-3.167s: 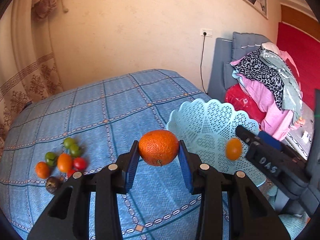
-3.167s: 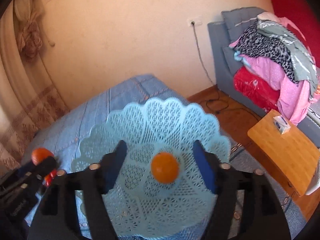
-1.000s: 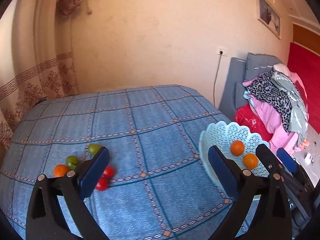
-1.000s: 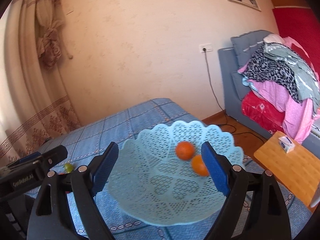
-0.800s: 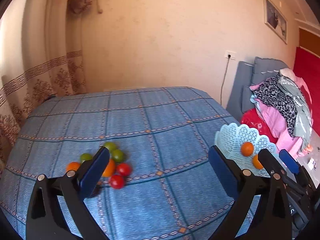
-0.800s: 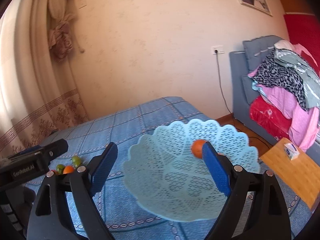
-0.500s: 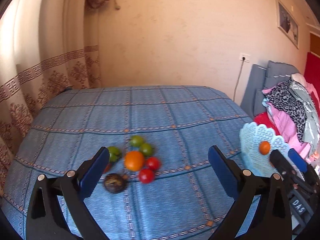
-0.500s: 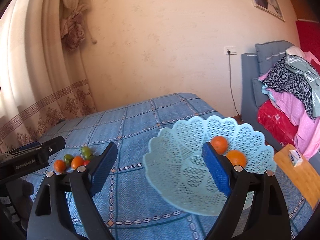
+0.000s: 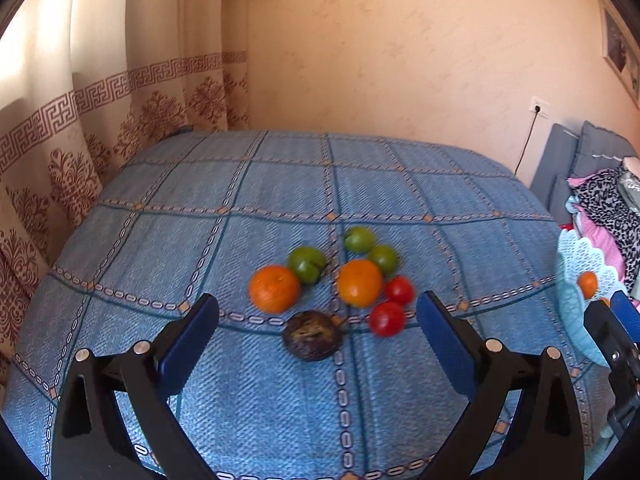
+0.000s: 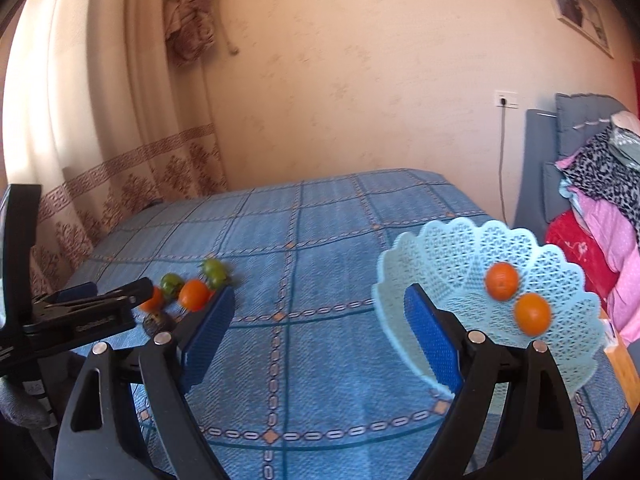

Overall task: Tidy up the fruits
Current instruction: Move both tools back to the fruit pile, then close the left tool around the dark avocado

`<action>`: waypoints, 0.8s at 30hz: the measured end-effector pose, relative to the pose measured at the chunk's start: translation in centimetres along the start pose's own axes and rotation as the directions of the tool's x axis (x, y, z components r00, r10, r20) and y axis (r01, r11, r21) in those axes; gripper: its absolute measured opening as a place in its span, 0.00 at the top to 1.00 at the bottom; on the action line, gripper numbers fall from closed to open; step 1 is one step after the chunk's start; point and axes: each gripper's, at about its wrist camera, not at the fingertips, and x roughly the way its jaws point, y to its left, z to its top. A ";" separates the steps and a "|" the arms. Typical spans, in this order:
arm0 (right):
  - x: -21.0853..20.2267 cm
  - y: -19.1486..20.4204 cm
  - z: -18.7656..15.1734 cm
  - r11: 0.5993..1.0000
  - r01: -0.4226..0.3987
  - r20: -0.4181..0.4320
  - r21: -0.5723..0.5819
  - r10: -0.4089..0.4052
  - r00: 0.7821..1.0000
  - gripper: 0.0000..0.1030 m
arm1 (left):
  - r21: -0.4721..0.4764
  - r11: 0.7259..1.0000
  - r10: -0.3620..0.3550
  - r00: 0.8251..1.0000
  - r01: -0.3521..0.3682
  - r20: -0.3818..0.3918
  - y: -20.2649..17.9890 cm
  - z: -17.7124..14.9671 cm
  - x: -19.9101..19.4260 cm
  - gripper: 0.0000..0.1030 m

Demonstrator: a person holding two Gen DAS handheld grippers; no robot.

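While both grippers stand empty with their blue pads wide apart, we judge the step in hand to be the next pick from the loose pile on the blue checked tablecloth (image 9: pixel 280 184). Our left gripper (image 9: pixel 318 326) looks down on that pile: two oranges, one on the left (image 9: pixel 274 288) and one at the middle (image 9: pixel 359 282), three green fruits behind them, two red tomatoes (image 9: pixel 386 318) to the right and a dark wrinkled fruit (image 9: pixel 313 335) nearest the pads. Our right gripper (image 10: pixel 318 322) hangs between the pile and the pale blue basket (image 10: pixel 448 248), which sits at the table's right edge and already holds two oranges (image 10: pixel 501 281).

To do it well, we would choose a fruit with room on both sides. The left orange touches only one green fruit (image 9: pixel 307 264) behind it, so it looks the cleaner target; the middle orange is hemmed in by a tomato and a green fruit (a closing pad could shove those away). We would bring the pads down level on either side of the fruit's widest part and close gently, since round fruit rolls.

Around us are a patterned curtain (image 9: pixel 80 152), a plain wall with a socket (image 9: pixel 538 108) and a sofa piled with clothes (image 10: pixel 600 184). The dark fruit lies directly in the left gripper's path to the oranges.
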 end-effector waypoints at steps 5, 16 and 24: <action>1.2 0.9 -0.6 1.000 -0.029 -0.045 -0.010 0.028 0.999 0.15 | -0.024 0.999 0.023 0.998 -0.024 -0.060 1.1 -0.7 1.7 0.05; 2.9 2.4 -1.8 0.997 -0.054 -0.098 -0.049 0.049 0.994 0.15 | -0.044 0.999 0.005 0.991 -0.011 -0.135 1.8 -1.7 4.2 0.05; 3.5 2.9 -2.3 0.996 -0.064 -0.117 -0.061 0.057 0.991 0.15 | -0.033 0.999 -0.045 0.981 0.039 -0.187 1.2 -2.4 5.6 0.32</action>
